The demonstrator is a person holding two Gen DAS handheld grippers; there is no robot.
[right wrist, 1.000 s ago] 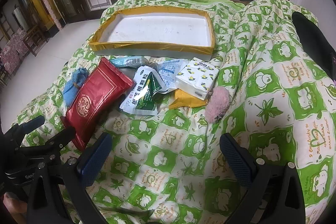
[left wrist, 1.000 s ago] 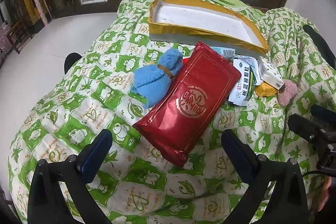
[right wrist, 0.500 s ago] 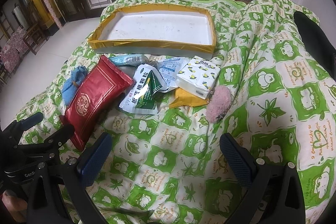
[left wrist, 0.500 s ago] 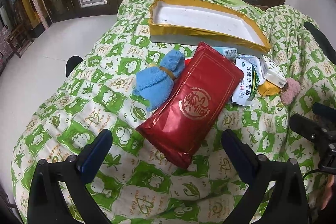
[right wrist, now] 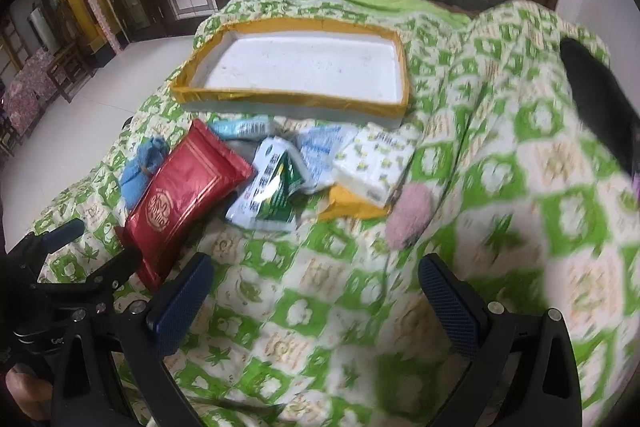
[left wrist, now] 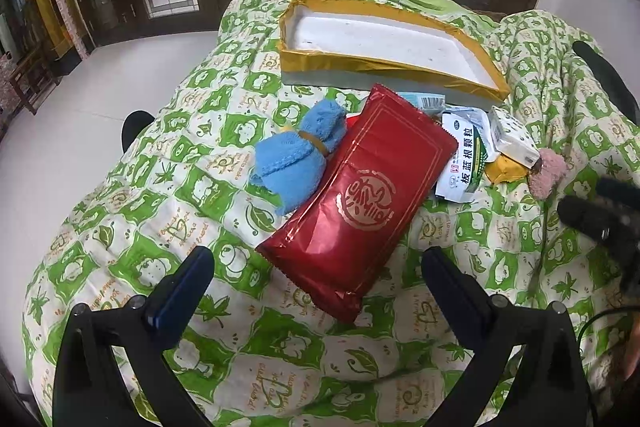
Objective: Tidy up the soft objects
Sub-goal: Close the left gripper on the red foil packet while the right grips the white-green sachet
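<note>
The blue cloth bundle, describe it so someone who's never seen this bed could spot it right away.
Start at the gold-edged white tray on the green patterned quilt. Just in front lies a heap of packets; the blue cloth bundle sits at its left end, against the big red packet. It alone is fuzzy blue fabric, cinched by a tan band.

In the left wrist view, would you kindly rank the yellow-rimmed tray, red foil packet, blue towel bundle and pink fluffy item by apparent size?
1. Yellow-rimmed tray, though it lies farthest away.
2. Red foil packet, nearest the camera, which flatters it.
3. Blue towel bundle.
4. Pink fluffy item, clearly smallest.
</note>
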